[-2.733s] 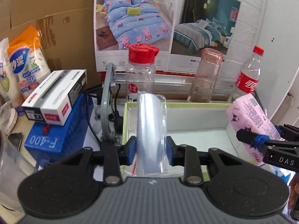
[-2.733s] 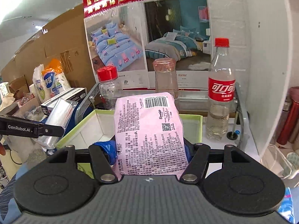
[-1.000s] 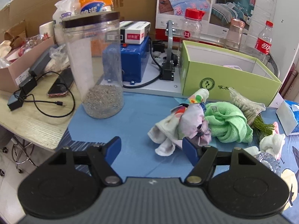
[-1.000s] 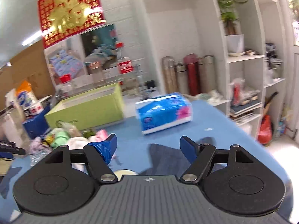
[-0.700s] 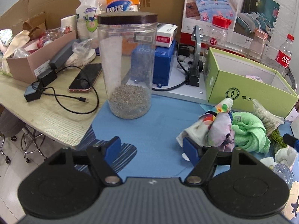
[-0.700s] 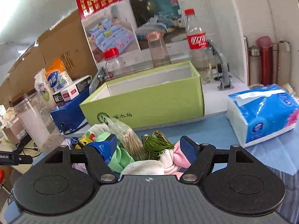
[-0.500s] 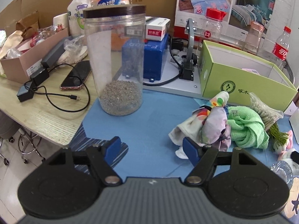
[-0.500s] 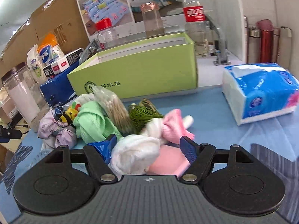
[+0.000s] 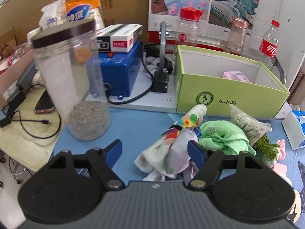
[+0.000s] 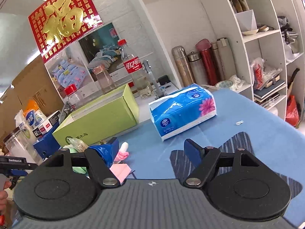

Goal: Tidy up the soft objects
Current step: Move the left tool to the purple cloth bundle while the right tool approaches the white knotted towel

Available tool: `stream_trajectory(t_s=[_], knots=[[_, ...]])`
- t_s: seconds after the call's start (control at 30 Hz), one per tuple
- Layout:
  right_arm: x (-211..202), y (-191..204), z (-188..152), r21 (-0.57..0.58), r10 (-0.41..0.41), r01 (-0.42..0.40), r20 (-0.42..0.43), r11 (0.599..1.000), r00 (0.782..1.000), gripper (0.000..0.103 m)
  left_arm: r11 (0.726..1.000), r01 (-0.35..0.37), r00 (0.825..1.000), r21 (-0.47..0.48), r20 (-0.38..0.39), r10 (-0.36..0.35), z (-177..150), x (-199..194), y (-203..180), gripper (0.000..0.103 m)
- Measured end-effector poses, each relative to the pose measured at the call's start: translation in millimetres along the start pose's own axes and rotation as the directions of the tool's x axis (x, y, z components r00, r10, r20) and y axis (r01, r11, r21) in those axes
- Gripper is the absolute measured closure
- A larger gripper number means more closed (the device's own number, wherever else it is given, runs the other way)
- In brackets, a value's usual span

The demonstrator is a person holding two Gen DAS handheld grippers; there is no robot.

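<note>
The left gripper (image 9: 154, 150) hangs low over the blue desk mat (image 9: 129, 126), jaws spread wide and holding nothing. A crumpled patterned cloth (image 9: 171, 150) lies between the fingertips, nearer the right one, limp and folded on itself. Bare mat stretches to its left as far as a tall clear plastic jar (image 9: 73, 80) with grey granules in the bottom. Just right of the cloth sits a nubby green towel (image 9: 223, 135), touching it, then a crinkled bag of cotton swabs (image 9: 246, 124) and a tuft of green needles (image 9: 266, 148). Behind this heap stands the open green cardboard box (image 9: 228, 95), its sharp front wall near the pile; a pink packet (image 9: 236, 76) lies inside.

The right gripper (image 10: 152, 148) also has its jaws spread and empty. Open blue mat lies between the fingertips and runs to the desk's right edge. By the left fingertip are a pink rolled cloth (image 10: 122, 152) and a pink folded piece (image 10: 120, 170). Farther on rests a soft blue tissue pack (image 10: 183, 110), apart from the box. Beyond stand a cola bottle (image 10: 135, 70) and white shelves (image 10: 266, 38).
</note>
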State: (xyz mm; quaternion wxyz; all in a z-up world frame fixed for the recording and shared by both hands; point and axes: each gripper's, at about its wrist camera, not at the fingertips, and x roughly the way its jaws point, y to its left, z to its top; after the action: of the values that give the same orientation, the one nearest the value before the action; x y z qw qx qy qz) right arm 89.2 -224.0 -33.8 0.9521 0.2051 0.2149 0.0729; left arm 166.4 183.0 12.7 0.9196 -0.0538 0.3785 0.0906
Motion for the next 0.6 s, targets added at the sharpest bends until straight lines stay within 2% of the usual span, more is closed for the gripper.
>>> stream_trajectory(t_s=[0.1, 0.17, 0.3, 0.47, 0.6], knots=[[13, 3, -6, 0.014, 0.024, -0.023, -0.045, 1.000, 0.999, 0.042, 0.998, -0.013, 0.999, 0.055, -0.029, 0.015, 12, 25, -14, 0.027], [15, 2, -10, 0.019, 0.024, -0.023, -0.062, 1.000, 0.998, 0.042, 0.998, -0.025, 0.999, 0.055, -0.027, 0.026, 21, 38, -18, 0.027], [18, -1, -14, 0.025, 0.008, -0.006, -0.083, 1.000, 0.997, 0.042, 0.994, -0.091, 0.995, 0.057, -0.039, 0.093, 32, 56, -21, 0.027], [21, -1, -12, 0.034, 0.012, -0.010, -0.077, 0.999, 0.997, 0.041, 0.989, -0.123, 0.991, 0.080, -0.050, 0.127, 11, 46, -12, 0.027], [24, 2, -11, 0.031, 0.031, -0.028, -0.080, 0.999, 0.996, 0.041, 0.992, -0.098, 0.990, 0.078, -0.090, 0.105, -21, 23, 2, 0.027]])
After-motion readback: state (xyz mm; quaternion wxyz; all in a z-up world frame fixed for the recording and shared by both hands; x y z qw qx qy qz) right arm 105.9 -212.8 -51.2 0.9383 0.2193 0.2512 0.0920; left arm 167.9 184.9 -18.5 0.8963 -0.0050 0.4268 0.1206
